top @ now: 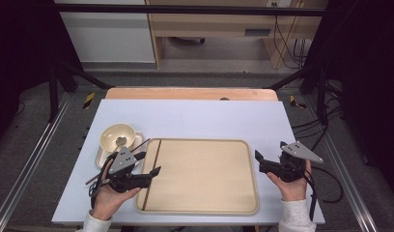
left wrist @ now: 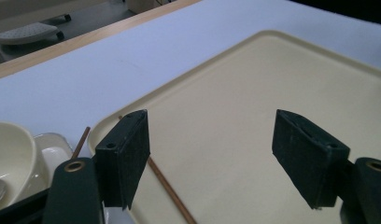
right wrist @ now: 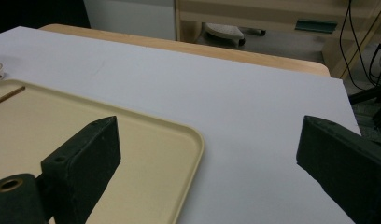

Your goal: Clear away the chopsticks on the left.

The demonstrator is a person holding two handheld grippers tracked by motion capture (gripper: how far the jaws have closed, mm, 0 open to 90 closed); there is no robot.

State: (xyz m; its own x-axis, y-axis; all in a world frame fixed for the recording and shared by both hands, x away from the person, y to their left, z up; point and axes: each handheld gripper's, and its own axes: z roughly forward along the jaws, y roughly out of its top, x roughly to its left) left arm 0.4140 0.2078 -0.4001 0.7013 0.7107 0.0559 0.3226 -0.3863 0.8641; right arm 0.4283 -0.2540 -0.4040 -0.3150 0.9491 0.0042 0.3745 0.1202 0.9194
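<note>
lying lengthwise near-to-far, chopstick [top: 151, 174]

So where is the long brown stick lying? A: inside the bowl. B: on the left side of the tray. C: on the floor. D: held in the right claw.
B: the brown stick lies along the left side of the tray, below the open left claw and apart from it.

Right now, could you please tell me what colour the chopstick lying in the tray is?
The chopstick is reddish brown; the left gripper view shows it best, against the cream tray.
</note>
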